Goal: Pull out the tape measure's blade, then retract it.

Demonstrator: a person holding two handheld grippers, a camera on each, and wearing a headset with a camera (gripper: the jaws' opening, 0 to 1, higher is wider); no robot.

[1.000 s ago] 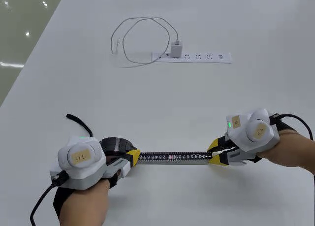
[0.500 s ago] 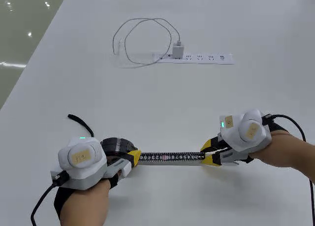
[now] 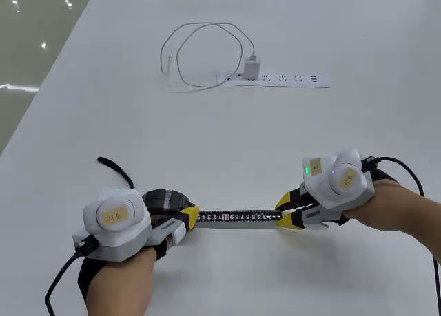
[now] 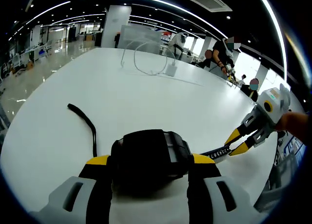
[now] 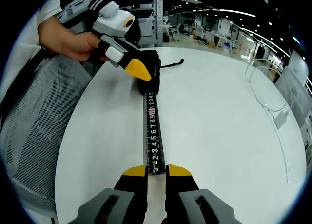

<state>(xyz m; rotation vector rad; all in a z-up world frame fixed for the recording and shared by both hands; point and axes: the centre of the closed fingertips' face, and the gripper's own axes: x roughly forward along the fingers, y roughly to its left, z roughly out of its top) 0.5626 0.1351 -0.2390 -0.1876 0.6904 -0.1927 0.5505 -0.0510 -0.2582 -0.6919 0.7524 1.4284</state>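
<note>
Nearest, the left claw (image 4: 151,160) is clamped on the tape case (image 4: 148,153), one yellow-tipped jaw pressed to each side of the black body, so the claw stands about as wide as the case. The case rests on the bench (image 3: 207,137) at the lower left of the head view, and its black strap (image 3: 114,170) trails away across the surface behind it.

From the case the blade (image 3: 238,217) runs out flat along the bench, numbers facing up, to the right claw (image 3: 288,211). In the right gripper view that claw's jaws are nearly together, pinching the blade's free end between their yellow tips; only a narrow slit shows between them. A hand holds each gripper, and a dark cable leads off from each one.

Otherwise the bench is plain white. Well beyond the tape, a white power strip (image 3: 275,80) lies across it, with a white charger (image 3: 250,69) plugged into its left end and a thin cable (image 3: 200,54) looping away to the left.

Past the bench's left edge lies a glossy floor (image 3: 27,54) that reflects ceiling lights. The right gripper view shows a grey mesh chair (image 5: 34,131) beside the bench, and the left gripper view shows a long hall with strip lights and people at its far side.
</note>
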